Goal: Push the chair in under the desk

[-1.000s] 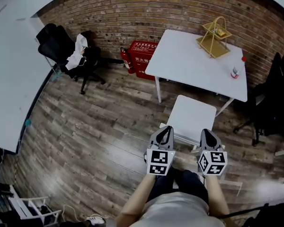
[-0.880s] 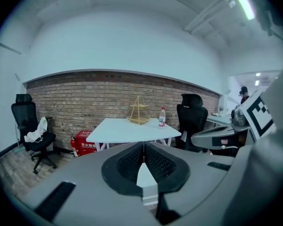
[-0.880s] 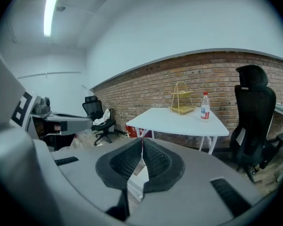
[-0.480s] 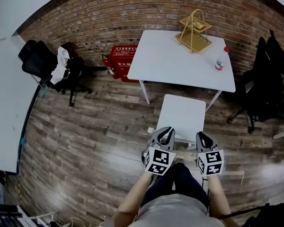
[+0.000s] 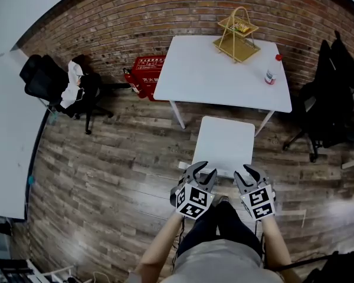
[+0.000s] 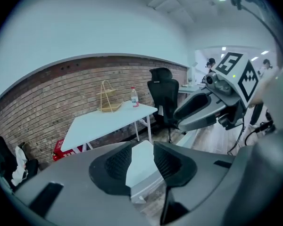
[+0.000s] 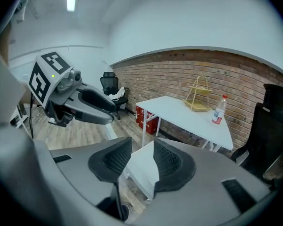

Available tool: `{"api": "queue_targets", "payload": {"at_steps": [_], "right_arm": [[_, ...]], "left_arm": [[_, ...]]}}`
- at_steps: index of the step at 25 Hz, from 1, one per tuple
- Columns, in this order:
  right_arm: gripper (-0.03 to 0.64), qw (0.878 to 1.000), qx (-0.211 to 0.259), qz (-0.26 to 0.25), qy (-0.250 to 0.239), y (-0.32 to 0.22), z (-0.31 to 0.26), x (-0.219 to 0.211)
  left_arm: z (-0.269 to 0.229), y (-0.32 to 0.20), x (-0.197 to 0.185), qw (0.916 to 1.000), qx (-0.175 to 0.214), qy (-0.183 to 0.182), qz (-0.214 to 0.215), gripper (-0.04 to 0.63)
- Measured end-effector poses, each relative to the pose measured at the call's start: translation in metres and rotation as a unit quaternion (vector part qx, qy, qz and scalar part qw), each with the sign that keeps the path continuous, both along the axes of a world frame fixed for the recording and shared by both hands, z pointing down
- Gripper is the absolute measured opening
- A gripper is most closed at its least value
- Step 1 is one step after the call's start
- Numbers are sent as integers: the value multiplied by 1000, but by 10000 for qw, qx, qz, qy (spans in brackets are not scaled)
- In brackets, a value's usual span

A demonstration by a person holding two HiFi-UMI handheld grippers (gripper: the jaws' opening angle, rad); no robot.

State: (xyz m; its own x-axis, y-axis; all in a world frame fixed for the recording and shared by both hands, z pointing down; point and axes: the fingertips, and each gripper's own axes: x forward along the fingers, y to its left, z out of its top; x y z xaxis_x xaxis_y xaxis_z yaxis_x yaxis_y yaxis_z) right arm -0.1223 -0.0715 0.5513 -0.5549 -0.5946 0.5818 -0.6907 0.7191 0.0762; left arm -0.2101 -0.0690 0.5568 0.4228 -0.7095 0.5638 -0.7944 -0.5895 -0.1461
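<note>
Chair (image 5: 224, 143) and desk (image 5: 212, 75) have slid from the right of the head view to its centre over the last second, so I judge I am now squared up behind the seat. It stands just below the desk's front edge in the frame, not yet tucked under. My left gripper (image 5: 202, 171) and right gripper (image 5: 249, 173) sit at the seat's near edge, lower centre. Both pairs of jaws are slightly parted and hold nothing, the white seat showing through each gap; contact I cannot confirm.
</note>
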Motion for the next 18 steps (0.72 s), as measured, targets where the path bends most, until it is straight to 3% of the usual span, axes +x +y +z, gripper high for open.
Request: {"api": "queue_targets", "payload": {"at_steps": [1, 7, 11, 14, 18], "right_arm": [[167, 9999, -82, -112, 41, 1, 4, -1], [190, 9934, -412, -924, 542, 12, 28, -9], [239, 9789, -279, -1517, 1343, 18, 44, -15], [241, 9637, -74, -1765, 2002, 16, 57, -13], [241, 9272, 162, -2196, 3030, 14, 80, -5]], "left_arm": [[2, 0, 1, 9999, -7, -86, 101, 147], [19, 2, 9, 9951, -101, -655, 736, 207], [42, 12, 22, 9750, -347, -1473, 1628, 271], [58, 12, 25, 9589, -443, -2017, 1944, 275], [73, 8, 22, 9494, -712, -2328, 1987, 273]]}}
